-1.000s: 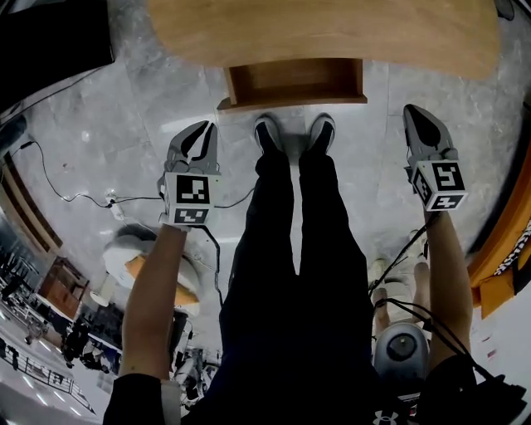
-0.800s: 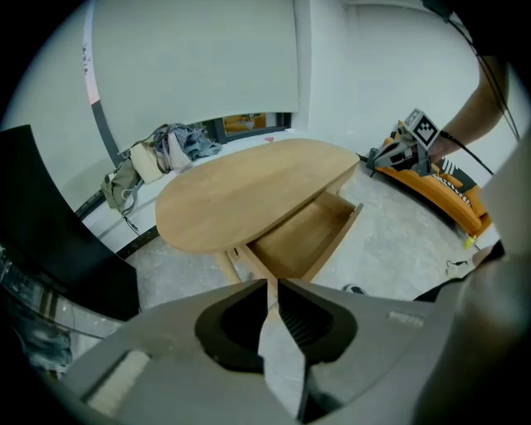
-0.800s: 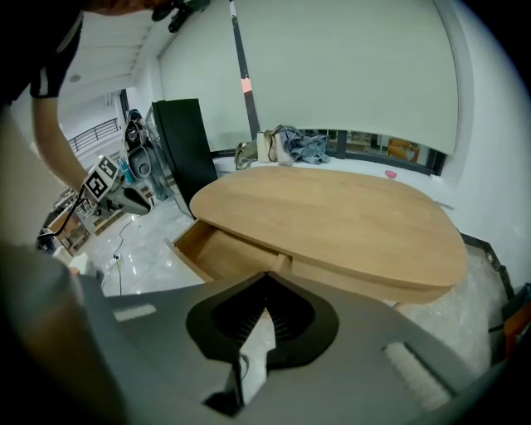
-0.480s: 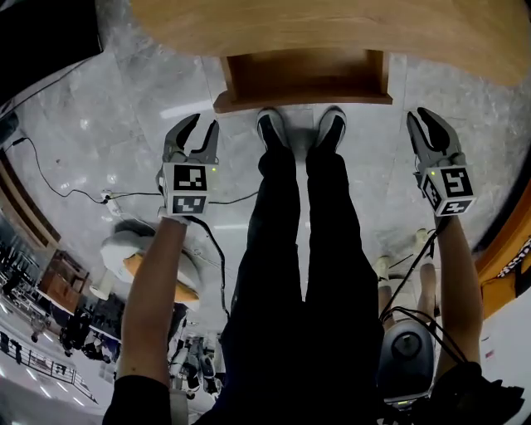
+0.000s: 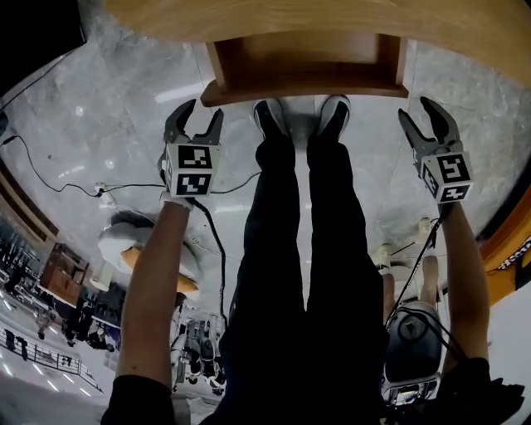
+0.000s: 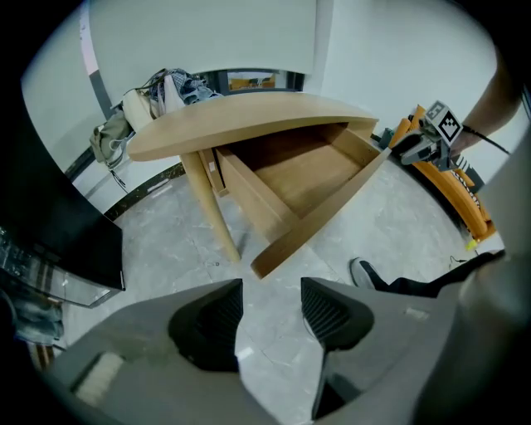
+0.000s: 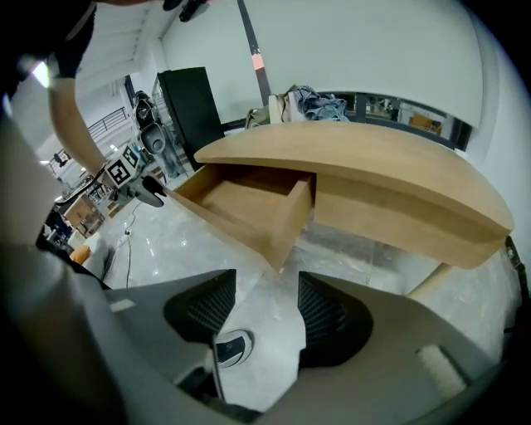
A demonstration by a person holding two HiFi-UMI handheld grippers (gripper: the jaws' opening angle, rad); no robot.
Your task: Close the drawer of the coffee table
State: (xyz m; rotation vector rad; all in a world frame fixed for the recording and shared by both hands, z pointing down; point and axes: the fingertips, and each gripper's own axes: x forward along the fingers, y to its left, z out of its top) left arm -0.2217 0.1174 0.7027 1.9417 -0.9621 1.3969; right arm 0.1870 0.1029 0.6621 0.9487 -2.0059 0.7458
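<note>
The wooden coffee table (image 5: 290,17) spans the top of the head view, with its drawer (image 5: 307,70) pulled out toward the person's feet. The open, empty drawer also shows in the left gripper view (image 6: 307,178) and the right gripper view (image 7: 241,199). My left gripper (image 5: 197,119) hangs beside the drawer's left front corner, apart from it. My right gripper (image 5: 429,116) hangs beside the right front corner, also apart. The jaws of both are opening, and only floor shows between the left pads (image 6: 211,319) and the right pads (image 7: 328,311).
The person's legs and shoes (image 5: 303,207) stand right in front of the drawer. A cable (image 5: 50,178) trails over the grey marble floor at the left. A black cabinet (image 6: 50,241) stands left of the table and an orange frame (image 6: 448,178) to its right. A table leg (image 6: 207,207) stands beside the drawer.
Both grippers have sunk and come nearer the drawer's front corners. Their jaws went from shut to wide apart. The table and drawer look larger in the head view.
</note>
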